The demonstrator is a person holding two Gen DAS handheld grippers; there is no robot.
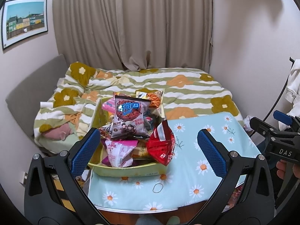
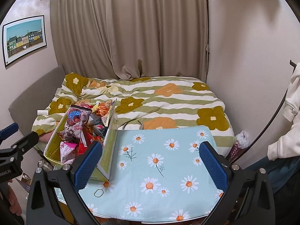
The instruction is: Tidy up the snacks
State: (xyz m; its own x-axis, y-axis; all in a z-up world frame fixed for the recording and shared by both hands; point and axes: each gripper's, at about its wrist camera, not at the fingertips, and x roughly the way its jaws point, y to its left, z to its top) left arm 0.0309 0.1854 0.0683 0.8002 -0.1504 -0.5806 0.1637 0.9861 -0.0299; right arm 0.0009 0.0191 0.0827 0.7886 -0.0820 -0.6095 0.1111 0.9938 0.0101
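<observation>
We hold our left gripper point(image 1: 148, 153) with its blue-padded fingers point(image 1: 85, 151) spread wide and nothing between them, hovering in front of the yellow-green cardboard box point(image 1: 123, 170) heaped with snack packets. The box sits at the left end of the light blue daisy-print tablecloth point(image 1: 196, 161), which covers a small table pushed up against the bed.

A grey-purple snack bag with blue lettering and cartoon monkeys point(image 1: 129, 118) stands upright on top of the pile. A crumpled red foil bag point(image 1: 162, 146) leans over the box's right wall, partly hanging out. A pink and white packet point(image 1: 119, 151) lies at the near end, and a clear bag of orange sticks point(image 1: 152, 98) pokes up at the far end.

Our right gripper point(image 2: 151, 164) is likewise wide open and empty, over the bare middle of the tablecloth, with its left pad point(image 2: 87, 164) just beside the box's right wall. A thin rubber band loop point(image 2: 98, 193) lies on the cloth near the box's front corner.

Behind the table spreads a green-striped quilt with mustard and orange flowers point(image 2: 168, 101), beige curtains point(image 2: 131, 28) hang beyond it, and a framed picture of coloured houses point(image 2: 24, 37) is on the left wall.
</observation>
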